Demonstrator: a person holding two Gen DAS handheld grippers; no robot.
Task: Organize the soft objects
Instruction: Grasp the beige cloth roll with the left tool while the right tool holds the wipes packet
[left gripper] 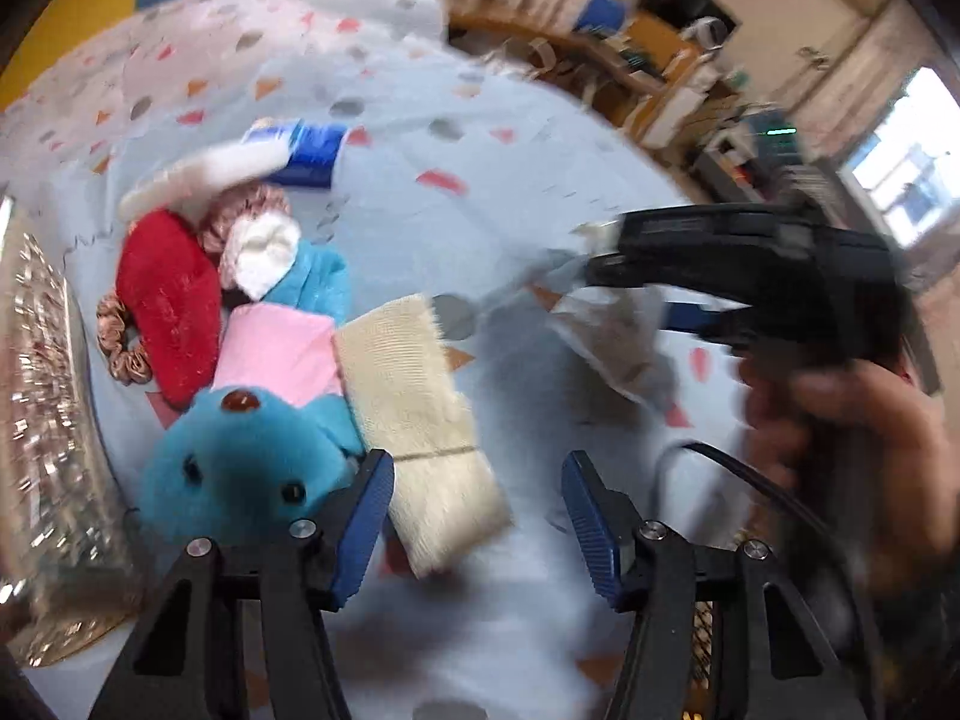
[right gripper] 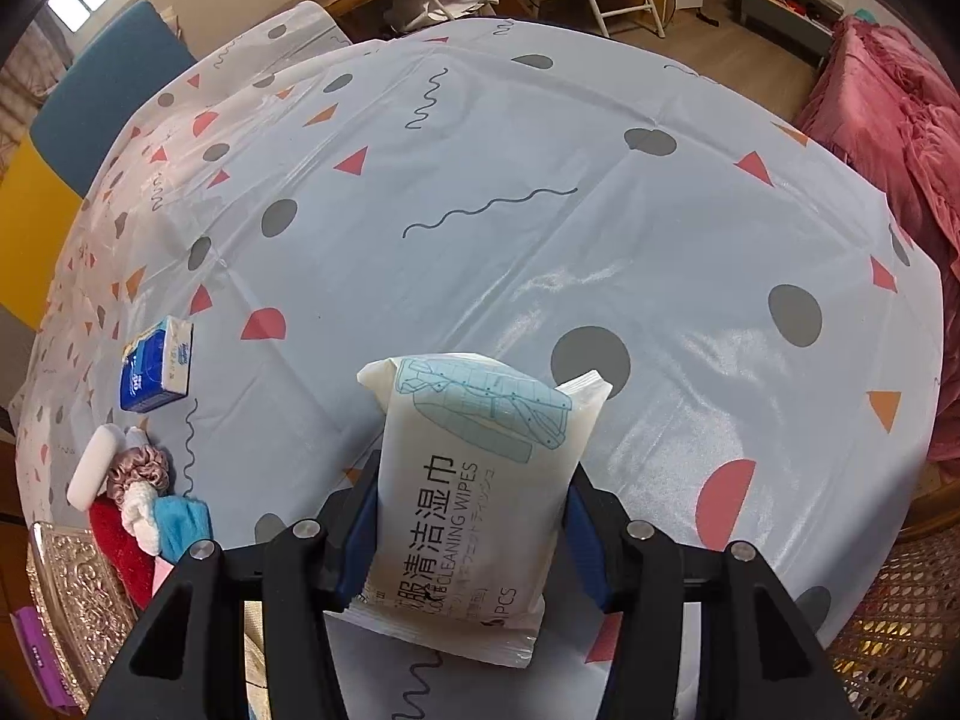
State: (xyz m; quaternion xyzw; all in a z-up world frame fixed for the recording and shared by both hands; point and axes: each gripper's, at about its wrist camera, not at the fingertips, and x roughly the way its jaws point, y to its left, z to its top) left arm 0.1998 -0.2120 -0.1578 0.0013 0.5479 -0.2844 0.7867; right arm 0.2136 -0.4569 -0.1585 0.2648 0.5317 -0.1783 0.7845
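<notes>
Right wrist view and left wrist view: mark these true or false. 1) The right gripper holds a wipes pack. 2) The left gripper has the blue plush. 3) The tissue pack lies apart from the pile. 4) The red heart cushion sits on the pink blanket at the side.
1) True: the right gripper is clamped on the wipes pack.
2) False: the left gripper is empty; the blue plush lies beside it.
3) True: the tissue pack lies alone on the tablecloth.
4) False: the red heart cushion is in the pile, by the pink cloth.
</notes>
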